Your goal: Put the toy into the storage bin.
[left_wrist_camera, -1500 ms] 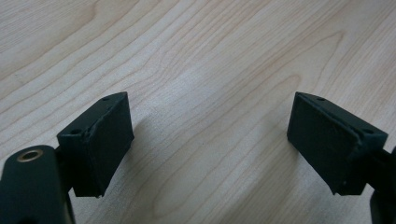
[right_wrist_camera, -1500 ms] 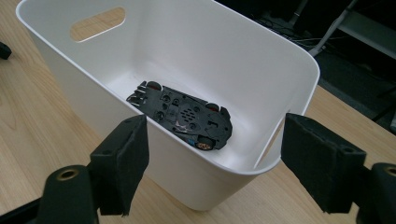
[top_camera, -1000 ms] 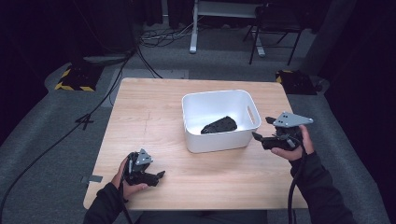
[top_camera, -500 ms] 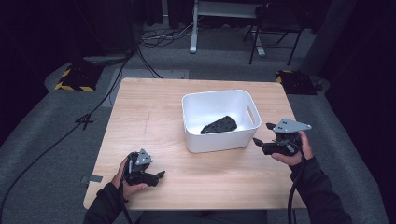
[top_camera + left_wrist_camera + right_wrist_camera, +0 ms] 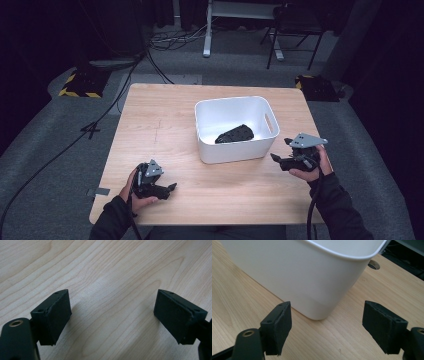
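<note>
- Black, flat, irregular-shaped object (image 5: 235,134) lies on the floor of the white plastic bin (image 5: 235,149), centre-right of the high view, with neither gripper touching it.
- Right gripper (image 5: 280,159) has sunk from rim height to low beside the bin's right wall; its jaws stand apart around nothing.
- Left gripper (image 5: 167,189) has stayed at lower left on the light wooden table (image 5: 165,115), jaws spread and empty.
- Judging by this, the drop-off looks done and both hands are settling.
</note>
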Available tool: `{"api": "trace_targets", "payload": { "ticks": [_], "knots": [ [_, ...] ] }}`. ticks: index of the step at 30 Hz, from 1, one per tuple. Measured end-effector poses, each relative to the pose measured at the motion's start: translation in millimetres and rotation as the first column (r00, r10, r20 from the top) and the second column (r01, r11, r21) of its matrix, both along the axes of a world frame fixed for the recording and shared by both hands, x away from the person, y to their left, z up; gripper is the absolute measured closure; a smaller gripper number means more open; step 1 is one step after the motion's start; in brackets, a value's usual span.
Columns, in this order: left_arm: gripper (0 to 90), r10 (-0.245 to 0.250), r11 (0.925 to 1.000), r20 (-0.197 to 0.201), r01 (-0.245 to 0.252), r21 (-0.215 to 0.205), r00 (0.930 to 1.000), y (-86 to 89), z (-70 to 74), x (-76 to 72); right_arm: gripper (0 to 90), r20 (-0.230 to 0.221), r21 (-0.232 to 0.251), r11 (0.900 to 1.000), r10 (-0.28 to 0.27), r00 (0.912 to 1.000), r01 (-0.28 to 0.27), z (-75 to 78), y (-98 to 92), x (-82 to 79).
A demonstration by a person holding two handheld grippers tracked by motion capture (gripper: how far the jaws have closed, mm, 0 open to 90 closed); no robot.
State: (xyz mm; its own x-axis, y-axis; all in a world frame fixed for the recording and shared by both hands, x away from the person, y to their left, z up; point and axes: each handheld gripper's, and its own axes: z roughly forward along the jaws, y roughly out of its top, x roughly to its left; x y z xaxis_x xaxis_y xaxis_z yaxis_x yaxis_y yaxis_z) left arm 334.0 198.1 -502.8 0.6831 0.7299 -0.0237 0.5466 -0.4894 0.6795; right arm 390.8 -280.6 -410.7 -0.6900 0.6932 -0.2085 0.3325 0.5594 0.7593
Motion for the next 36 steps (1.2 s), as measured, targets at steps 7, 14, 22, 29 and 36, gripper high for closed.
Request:
{"api": "trace_targets", "payload": {
  "ticks": [7, 14, 22, 29, 36],
  "knots": [
    [14.5, 0.0, 1.0, 0.0, 0.0, 0.0, 1.0, 0.0, 0.0, 0.0, 24.0, -0.015, -0.005, 1.0, -0.006, 0.9999, 0.006, -9.3, -3.6, 0.8],
    [14.5, 0.0, 1.0, 0.0, 0.0, 0.0, 1.0, 0.0, 0.0, 0.0, 23.9, -0.032, -0.017, 1.0, -0.019, 0.9993, 0.018, -20.4, -7.5, -1.5],
    [14.6, 0.0, 1.0, 0.0, 0.0, 0.0, 1.0, 0.0, 0.0, 0.0, 24.1, -0.062, -0.017, 0.999, -0.036, 0.9974, 0.035, -32.5, -16.2, -3.6],
    [14.5, 0.0, 1.0, 0.0, 0.0, 0.0, 1.0, 0.0, 0.0, 0.0, 24.1, -0.087, -0.024, 0.999, -0.051, 0.9949, 0.049, -44.7, -22.9, -8.3],
    [14.5, 0.0, 1.0, 0.0, 0.0, 0.0, 1.0, 0.0, 0.0, 0.0, 24.0, -0.099, -0.039, 0.999, -0.038, 0.9944, 0.034, -53.2, -29.5, -14.1]
  ]
}}
